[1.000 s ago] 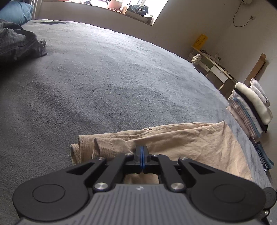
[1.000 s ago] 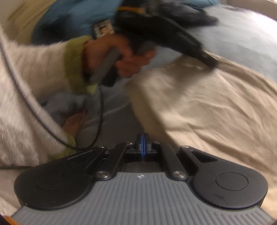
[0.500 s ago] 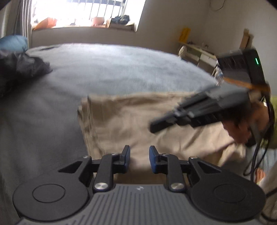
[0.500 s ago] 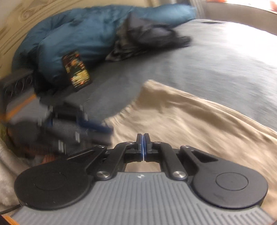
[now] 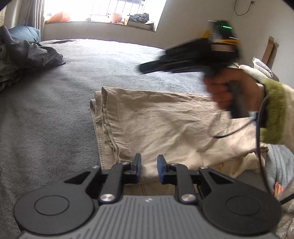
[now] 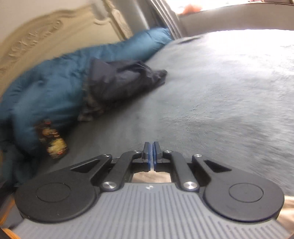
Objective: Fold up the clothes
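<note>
A wide bed covered with a grey fleece blanket point(image 5: 102, 60) filled most of both views. Beyond its far edge ran a low grey sill wall point(image 5: 95, 30) under a bright window point(image 5: 102, 8) with bars, and daylight through it washed out the blanket's far part in the right wrist view. Several blurred items sat along the sill. A grey curtain point(image 5: 35, 13) hung at the window's left. The right-hand wall point(image 5: 257, 27) was pale, with a thin black cable point(image 5: 238, 8) looping down it and a brown board point(image 5: 268, 48) leaning against it. An ornate cream carved headboard point(image 6: 46, 35) stood at the head of the bed.
</note>
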A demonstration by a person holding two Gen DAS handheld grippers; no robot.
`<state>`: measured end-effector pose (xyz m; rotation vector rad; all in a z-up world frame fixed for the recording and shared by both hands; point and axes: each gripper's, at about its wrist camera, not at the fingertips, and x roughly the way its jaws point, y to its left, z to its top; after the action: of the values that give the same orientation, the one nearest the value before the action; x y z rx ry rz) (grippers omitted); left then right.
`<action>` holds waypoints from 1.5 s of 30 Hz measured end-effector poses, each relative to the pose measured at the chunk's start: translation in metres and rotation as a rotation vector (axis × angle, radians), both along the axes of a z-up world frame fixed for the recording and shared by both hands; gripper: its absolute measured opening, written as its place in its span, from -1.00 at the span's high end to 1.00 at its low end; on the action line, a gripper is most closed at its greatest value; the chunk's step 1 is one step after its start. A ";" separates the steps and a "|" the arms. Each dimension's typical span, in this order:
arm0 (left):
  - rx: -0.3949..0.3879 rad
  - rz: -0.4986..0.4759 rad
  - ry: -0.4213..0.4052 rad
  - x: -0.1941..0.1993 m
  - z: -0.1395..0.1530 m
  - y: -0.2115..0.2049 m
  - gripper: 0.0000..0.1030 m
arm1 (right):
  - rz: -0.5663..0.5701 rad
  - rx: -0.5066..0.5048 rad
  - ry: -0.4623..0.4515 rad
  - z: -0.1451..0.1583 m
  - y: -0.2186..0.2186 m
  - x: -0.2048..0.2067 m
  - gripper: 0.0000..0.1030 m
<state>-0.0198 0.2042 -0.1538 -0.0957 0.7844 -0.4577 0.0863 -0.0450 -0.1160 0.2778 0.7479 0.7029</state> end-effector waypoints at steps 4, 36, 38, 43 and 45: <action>0.003 0.001 0.000 -0.001 -0.001 0.000 0.60 | 0.235 -0.116 0.037 0.007 -0.029 -0.054 0.94; 0.117 0.024 -0.014 -0.008 0.002 -0.016 0.61 | -0.004 -0.113 -0.021 -0.043 -0.024 0.003 0.94; 0.114 0.020 -0.011 -0.008 0.002 -0.015 0.61 | -0.085 -0.112 -0.031 -0.035 -0.032 0.005 0.90; 0.093 0.017 -0.009 -0.008 0.001 -0.012 0.61 | 0.061 -0.030 0.020 -0.021 -0.070 -0.037 0.90; 0.083 0.019 -0.008 -0.007 0.000 -0.010 0.61 | 0.124 -0.063 0.090 -0.030 -0.080 -0.058 0.89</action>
<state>-0.0272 0.1937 -0.1537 -0.0244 0.7933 -0.4072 0.0286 -0.1246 -0.1456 0.2082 0.8769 0.7867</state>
